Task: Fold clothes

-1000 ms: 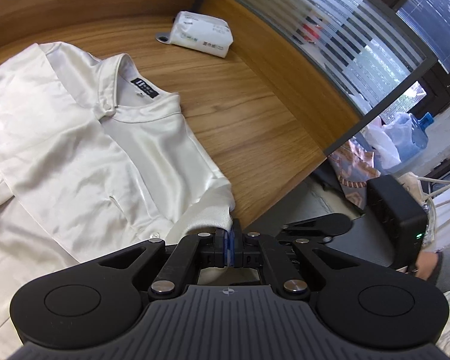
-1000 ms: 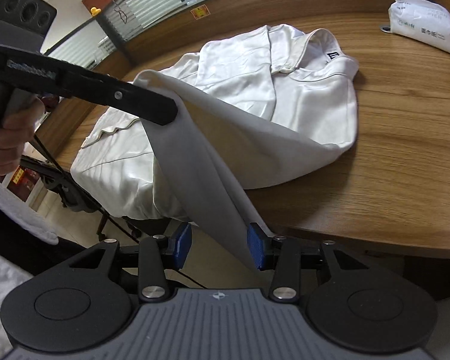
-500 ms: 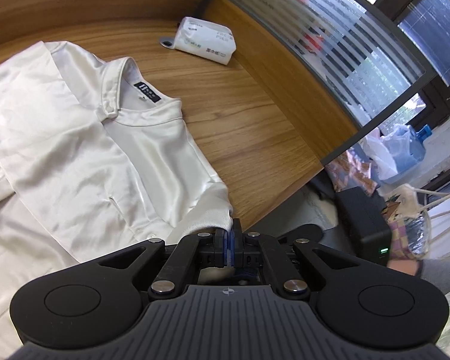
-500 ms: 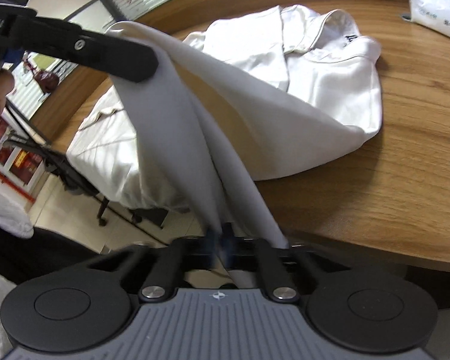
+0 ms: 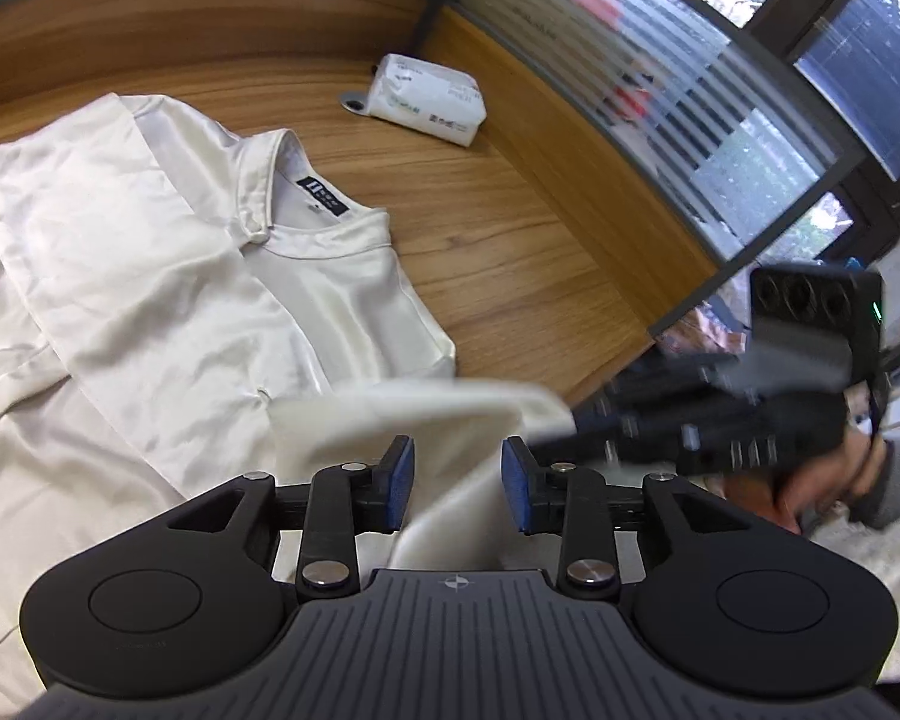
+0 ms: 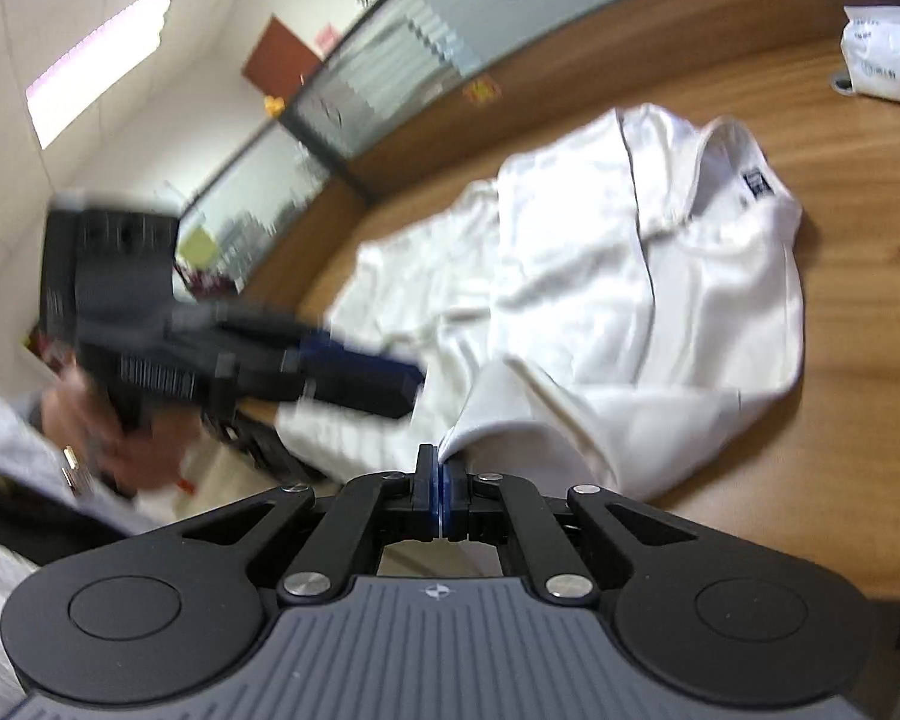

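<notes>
Left hand-held gripper (image 5: 456,492) just opened around the shirt (image 5: 150,300); right (image 6: 441,495) pinches its hem.

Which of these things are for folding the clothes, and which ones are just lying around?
For the folding:
- white shirt on the wooden table
- right gripper, shut on the shirt's sleeve
- left gripper, fingers just opened, cloth loose between them

Just lying about:
- white packet at the table's far side
</notes>
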